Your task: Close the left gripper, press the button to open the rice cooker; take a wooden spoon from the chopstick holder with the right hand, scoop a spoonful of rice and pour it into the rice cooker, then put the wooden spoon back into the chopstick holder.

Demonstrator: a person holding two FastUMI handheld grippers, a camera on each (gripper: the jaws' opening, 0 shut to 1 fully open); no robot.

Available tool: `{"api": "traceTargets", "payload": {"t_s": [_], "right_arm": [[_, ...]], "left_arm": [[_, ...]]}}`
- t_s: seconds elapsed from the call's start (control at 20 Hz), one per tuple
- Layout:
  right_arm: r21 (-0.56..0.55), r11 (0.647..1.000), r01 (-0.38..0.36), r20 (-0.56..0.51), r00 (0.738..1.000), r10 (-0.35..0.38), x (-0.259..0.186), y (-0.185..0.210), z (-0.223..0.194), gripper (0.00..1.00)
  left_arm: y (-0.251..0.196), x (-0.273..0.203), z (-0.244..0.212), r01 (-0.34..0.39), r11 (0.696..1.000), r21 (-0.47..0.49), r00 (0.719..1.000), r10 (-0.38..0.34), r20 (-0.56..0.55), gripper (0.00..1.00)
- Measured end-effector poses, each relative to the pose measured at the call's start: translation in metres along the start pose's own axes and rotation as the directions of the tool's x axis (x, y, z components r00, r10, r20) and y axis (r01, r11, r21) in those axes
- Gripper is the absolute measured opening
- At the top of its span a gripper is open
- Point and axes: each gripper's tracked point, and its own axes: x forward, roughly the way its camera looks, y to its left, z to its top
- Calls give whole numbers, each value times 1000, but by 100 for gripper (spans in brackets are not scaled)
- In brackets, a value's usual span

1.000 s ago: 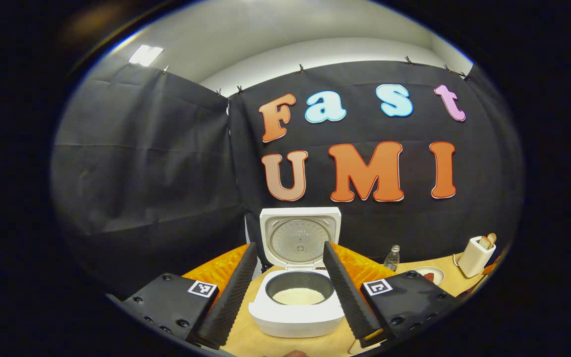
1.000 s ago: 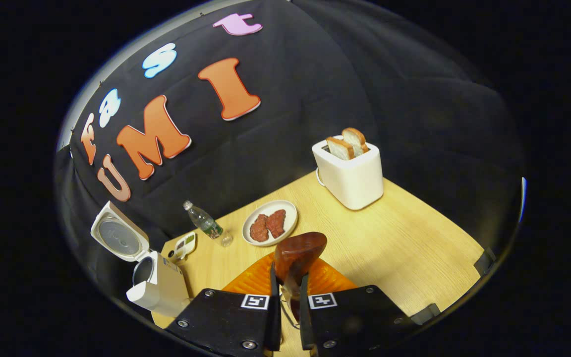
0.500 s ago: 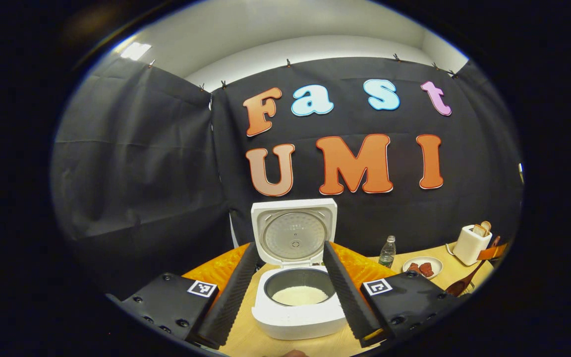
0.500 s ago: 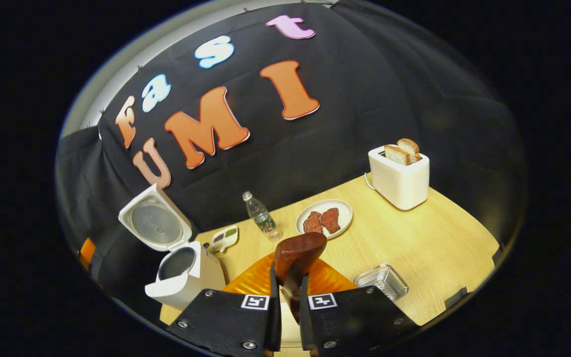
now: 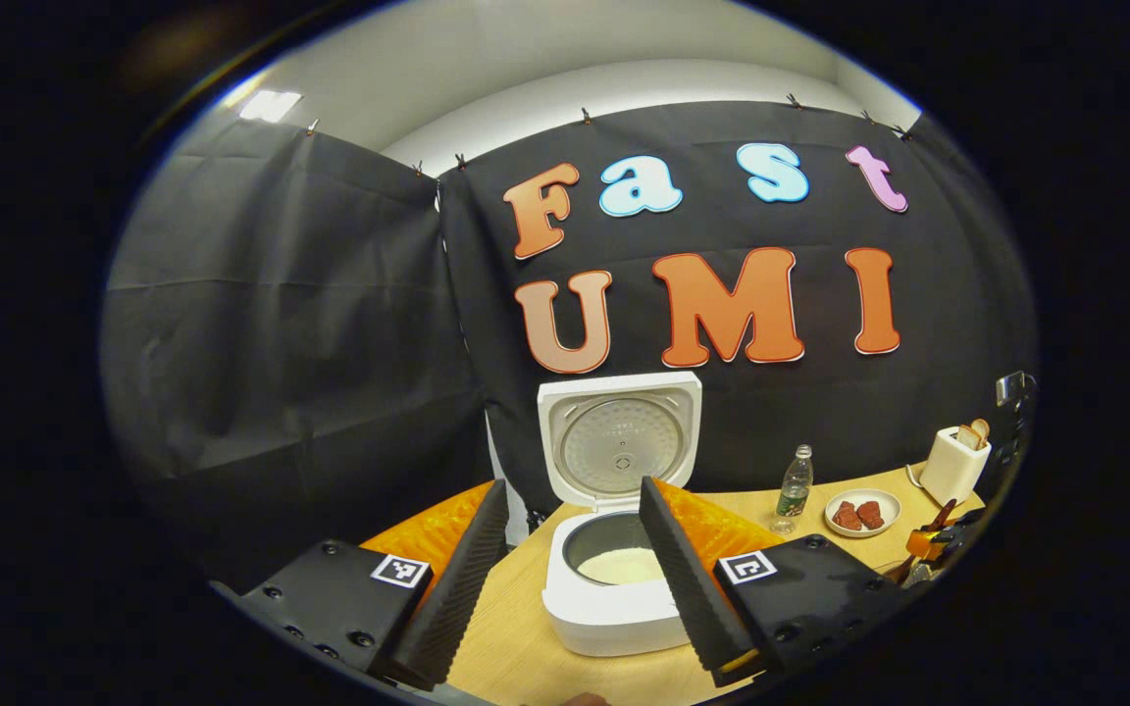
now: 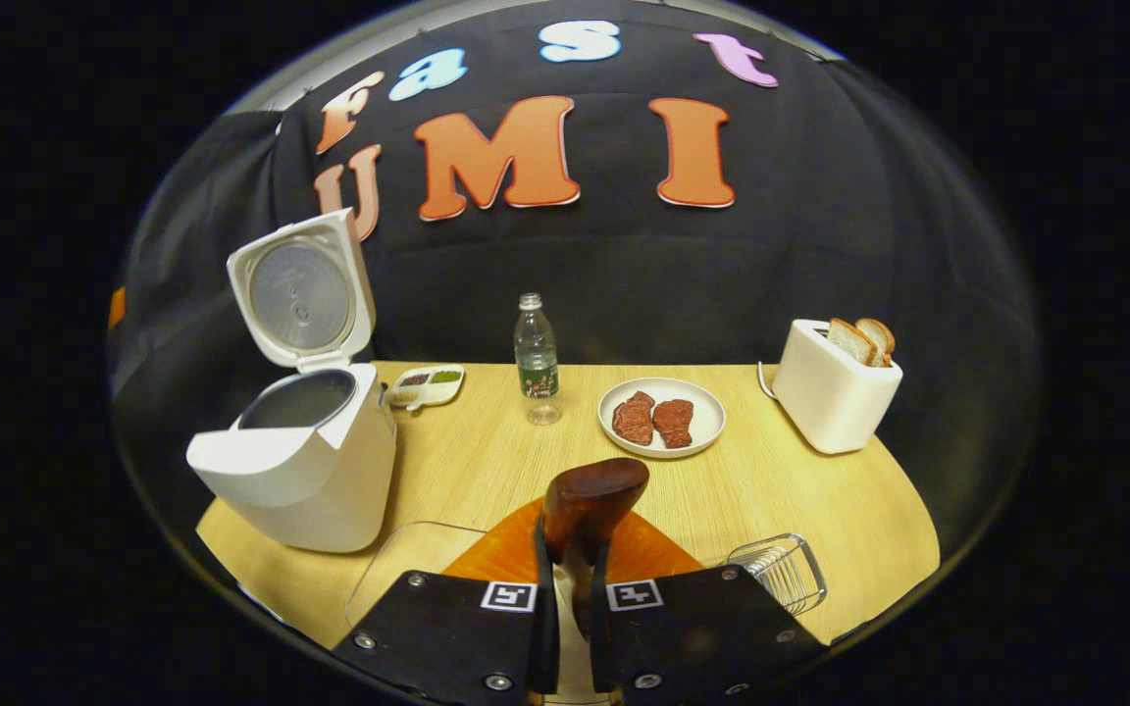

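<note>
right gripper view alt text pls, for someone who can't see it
The right gripper is shut on a wooden spoon, bowl forward, above a wooden table. An open white rice cooker stands left; bottle, plate of meat and toaster behind.

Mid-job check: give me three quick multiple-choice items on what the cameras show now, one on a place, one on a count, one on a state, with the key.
1. The water bottle stands between the plate of meat and:
A) the rice cooker
B) the wire basket
C) the table's near edge

2. Bread slices in the toaster:
A) one
B) two
C) four

3. The right gripper is:
A) open, empty
B) shut on the wooden spoon
C) pressing the cooker's button

Key: 1 A, the cooker stands left of the bottle, the plate right; 2 B, two slices stick up; 3 B, both fingers clamp the spoon's neck.
</note>
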Motion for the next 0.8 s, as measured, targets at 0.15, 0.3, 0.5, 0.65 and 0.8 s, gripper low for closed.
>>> {"api": "traceTargets", "payload": {"t_s": [0.15,0.3,0.5,0.65,0.8], "right_arm": [[-86,996,7,40,999,-4,7,11,-14,12],[-158,987,18,76,997,-6,5,21,-27,12],[-150,988,32,79,997,-20,-4,35,-38,12],[-58,998,8,56,998,-5,-10,44,-43,12],[107,994,-29,22,999,27,-10,53,-42,12]], "left_arm": [[10,-4,-2,-28,1000,13,1000,29,-7,86],[16,-5,-5,-45,999,11,999,46,-23,86],[25,-5,-12,-58,998,22,997,59,-46,92],[31,-4,-18,-60,998,26,996,61,-64,92],[34,-5,-23,-58,998,34,995,60,-79,86]]}}
